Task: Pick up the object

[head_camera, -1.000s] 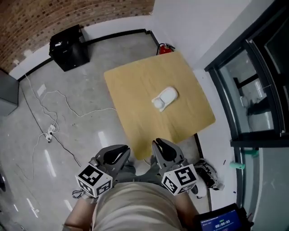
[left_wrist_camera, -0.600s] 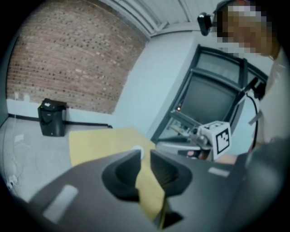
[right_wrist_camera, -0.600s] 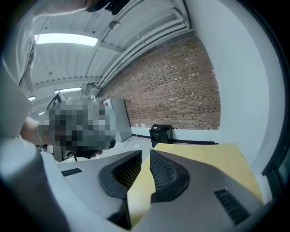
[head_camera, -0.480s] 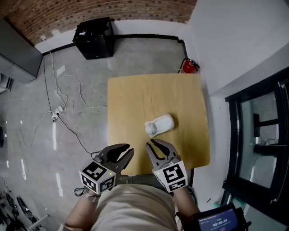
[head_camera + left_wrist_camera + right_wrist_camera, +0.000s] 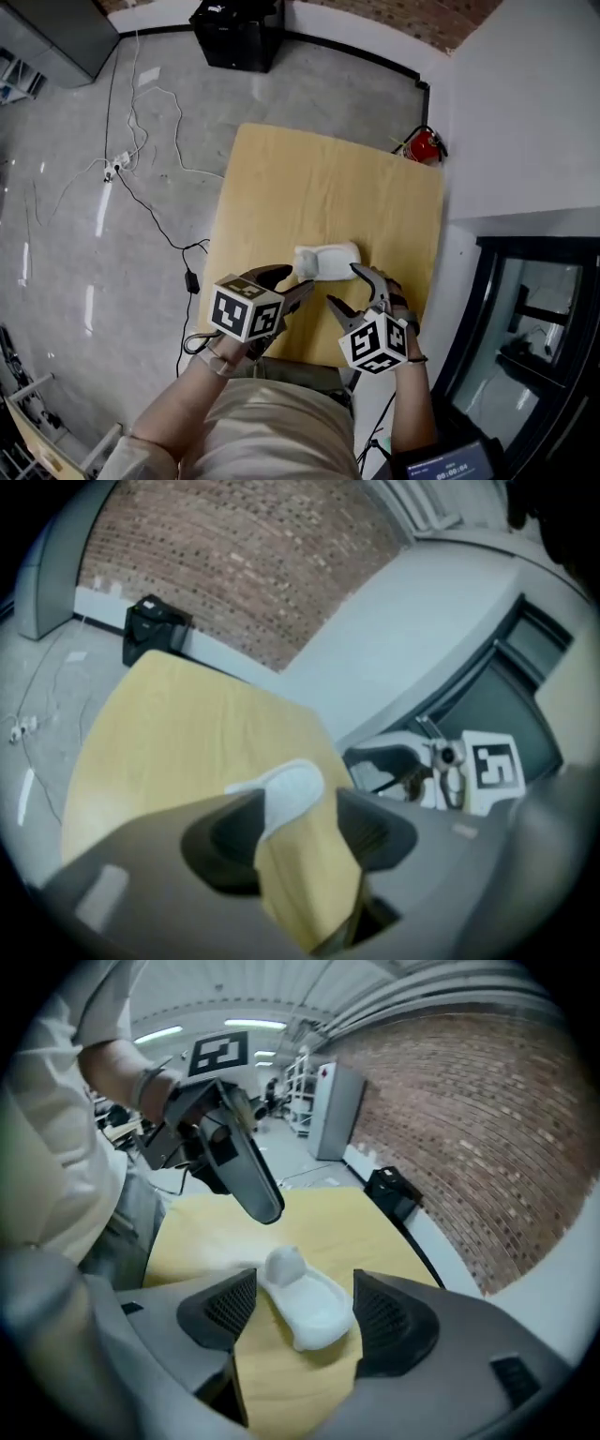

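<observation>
A white oblong object with a rounded knob at one end lies on the square wooden table, near its front edge. My left gripper is just left of it and my right gripper just right of it. Both sets of jaws have just been opening and stand open. In the left gripper view the object's end shows ahead between the pads, untouched. In the right gripper view the object lies between the two pads with gaps on both sides, and the left gripper hangs above it.
A red fire extinguisher stands at the table's far right corner. A black box sits by the far wall. Cables and a power strip trail over the floor to the left. A dark-framed glass door is at the right.
Both grippers have moved forward and down from the table's near edge to either side of the white object. Their jaws went from shut to open. The head view has shifted over the table.
</observation>
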